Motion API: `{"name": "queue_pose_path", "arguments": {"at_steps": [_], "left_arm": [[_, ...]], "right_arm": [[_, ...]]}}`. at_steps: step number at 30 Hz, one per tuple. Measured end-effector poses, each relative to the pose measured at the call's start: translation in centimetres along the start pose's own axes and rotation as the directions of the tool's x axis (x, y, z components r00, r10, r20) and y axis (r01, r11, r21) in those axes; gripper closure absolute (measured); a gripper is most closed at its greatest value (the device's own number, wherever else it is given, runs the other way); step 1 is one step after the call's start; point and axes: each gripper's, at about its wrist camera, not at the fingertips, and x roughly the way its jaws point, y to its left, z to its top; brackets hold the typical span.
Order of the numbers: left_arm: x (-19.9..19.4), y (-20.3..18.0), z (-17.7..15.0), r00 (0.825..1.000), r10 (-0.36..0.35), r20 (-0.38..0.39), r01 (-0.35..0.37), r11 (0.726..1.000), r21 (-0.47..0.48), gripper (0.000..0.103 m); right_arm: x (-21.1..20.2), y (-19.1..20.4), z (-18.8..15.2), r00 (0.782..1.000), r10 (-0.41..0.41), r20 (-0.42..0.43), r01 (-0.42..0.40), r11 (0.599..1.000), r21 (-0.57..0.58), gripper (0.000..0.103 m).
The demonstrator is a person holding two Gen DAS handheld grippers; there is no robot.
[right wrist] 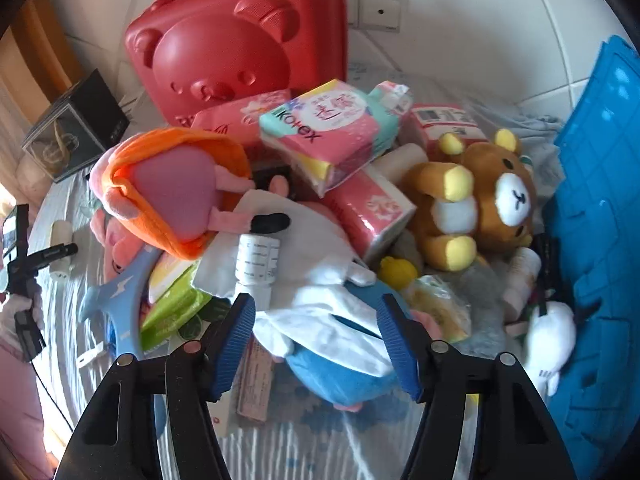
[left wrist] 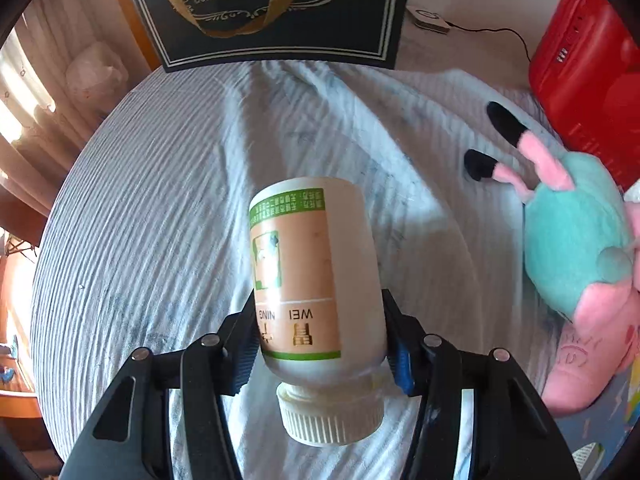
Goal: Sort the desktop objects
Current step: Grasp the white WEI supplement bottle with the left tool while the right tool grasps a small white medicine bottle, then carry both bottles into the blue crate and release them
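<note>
Left gripper (left wrist: pixel 320 344) pinches a smooth white plastic bottle (left wrist: pixel 316 276), ribbed cap toward the camera, over the rumpled ribbed cloth (left wrist: pixel 160 200). Right gripper (right wrist: pixel 318 340) is spread, ridged blue pads (right wrist: pixel 234 344) flanking a soft blue-white plush (right wrist: pixel 332 344) in the pile without pressing it.

Sunlit curtains (left wrist: pixel 28 92) left; white tiled wall (right wrist: pixel 460 32) behind the cloth-covered table (left wrist: pixel 160 200).

Both grippers are built from black plastic linkages. Round silver pivot pins are seen on each arm. The left gripper (left wrist: pixel 320 344) and right gripper (right wrist: pixel 320 344) are fitted with ribbed blue pads (right wrist: pixel 234 344). Triangular cut-outs are seen near each frame's base.
</note>
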Motion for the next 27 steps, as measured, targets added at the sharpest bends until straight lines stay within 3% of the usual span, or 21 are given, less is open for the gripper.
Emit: {"name": "queue_pose_path", "arguments": {"at_steps": [4,9,11,18,27], "left_arm": [[-4.1,-2.6,-2.3,0.996,-0.056,0.065,0.052,0.997,0.062,0.05],[-8.6,-5.9,-4.6,0.982,-0.147,0.118,0.128,0.98,0.153,0.05],[-10.4,-6.9,-5.4,0.972,-0.193,0.131,0.168,0.969,0.179,0.05],[-17.8,-11.8,-8.8,0.937,-0.281,0.208,0.202,0.92,0.335,0.05],[-26.4,-19.1,-14.0,0.869,-0.449,0.208,0.278,0.79,0.547,0.05]], "right_arm": [[2.2,1.3,0.7,0.999,0.05,-0.014,-0.05,0.999,-0.003,0.043],[4.5,2.1,1.2,0.996,0.088,-0.029,-0.089,0.996,-0.014,0.075],[4.3,2.4,1.1,0.997,0.08,-0.015,-0.08,0.996,-0.026,0.075],[-2.3,2.6,-0.9,0.99,0.084,0.109,-0.078,0.995,-0.062,0.075],[-13.1,-0.8,-6.3,0.968,0.023,0.249,-0.022,1.0,-0.007,0.075]]}}
